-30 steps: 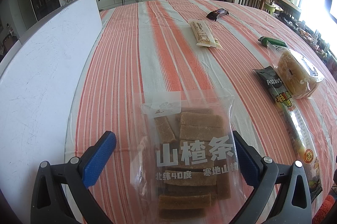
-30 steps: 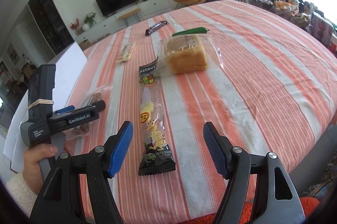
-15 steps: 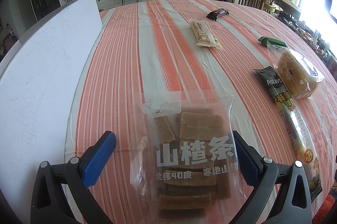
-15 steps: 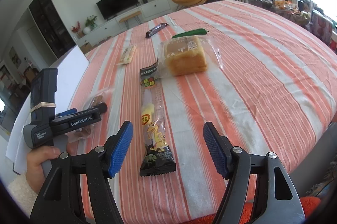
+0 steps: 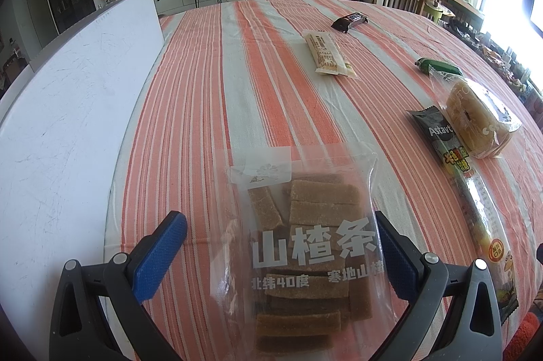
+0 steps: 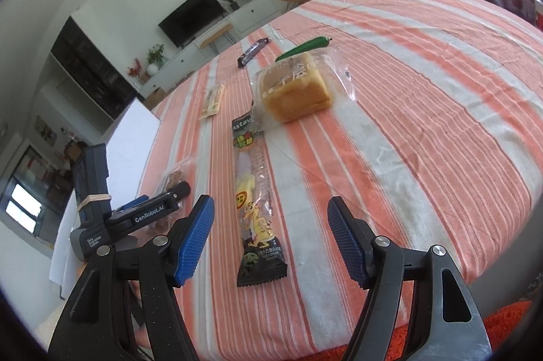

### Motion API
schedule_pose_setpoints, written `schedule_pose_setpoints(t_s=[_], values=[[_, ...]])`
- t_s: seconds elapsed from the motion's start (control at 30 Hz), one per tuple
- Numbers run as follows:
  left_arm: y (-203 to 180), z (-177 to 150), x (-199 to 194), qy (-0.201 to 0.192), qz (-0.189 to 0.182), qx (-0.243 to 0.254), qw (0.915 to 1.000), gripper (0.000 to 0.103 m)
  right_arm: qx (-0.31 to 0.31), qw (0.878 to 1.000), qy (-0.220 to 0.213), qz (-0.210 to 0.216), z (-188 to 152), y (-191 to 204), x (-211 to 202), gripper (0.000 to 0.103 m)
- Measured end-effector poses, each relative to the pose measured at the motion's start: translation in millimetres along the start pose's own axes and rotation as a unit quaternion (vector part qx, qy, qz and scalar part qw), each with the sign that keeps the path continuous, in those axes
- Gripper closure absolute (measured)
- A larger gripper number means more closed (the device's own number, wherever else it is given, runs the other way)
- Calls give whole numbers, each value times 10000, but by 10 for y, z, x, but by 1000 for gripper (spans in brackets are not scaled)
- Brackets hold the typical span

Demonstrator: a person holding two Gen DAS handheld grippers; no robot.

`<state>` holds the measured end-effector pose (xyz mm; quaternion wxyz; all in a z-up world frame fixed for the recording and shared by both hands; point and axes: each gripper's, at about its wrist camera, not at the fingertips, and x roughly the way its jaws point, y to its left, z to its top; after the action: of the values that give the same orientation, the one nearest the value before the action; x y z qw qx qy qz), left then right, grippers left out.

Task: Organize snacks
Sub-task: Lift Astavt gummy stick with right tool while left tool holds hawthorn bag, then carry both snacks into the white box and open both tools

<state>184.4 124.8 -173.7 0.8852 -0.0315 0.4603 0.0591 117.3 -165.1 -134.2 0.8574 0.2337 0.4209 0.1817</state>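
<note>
the left hand-held gripper [image 5: 281, 245] stands wide, its blue pads either side of the clear hawthorn bag [image 5: 302, 245] on the striped table [image 5: 210, 96]; the right pad looks close to the bag's edge, but i cannot tell if it touches. this view alone shows the bag's printed face and the white board [image 5: 68, 109] left of the bag. right of the bag lies the long candy pack [image 5: 471, 204], then the bread [image 5: 475, 120]; beyond the bag are a beige bar [image 5: 327, 55], a dark bar [image 5: 349, 20] and a green pack [image 5: 437, 66].

the right view alone shows the right hand-held gripper [image 6: 269, 240], wide and empty, with the candy pack's near end between its fingers, untouched. left of the candy pack there, the left gripper's body hides most of the bag.
</note>
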Motion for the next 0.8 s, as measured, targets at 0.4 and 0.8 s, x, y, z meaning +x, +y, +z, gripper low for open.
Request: schedule_pose_setpoints(t_s=[0.4,0.8], values=[[67,-21,-214,333,-277,66,9990,46,-2021,9482,2067,-1318,198,852,1044,70],[109,-521,-862,527,-1651,-565,9832,49,-236,9835,1747,411,88,299,389,91]])
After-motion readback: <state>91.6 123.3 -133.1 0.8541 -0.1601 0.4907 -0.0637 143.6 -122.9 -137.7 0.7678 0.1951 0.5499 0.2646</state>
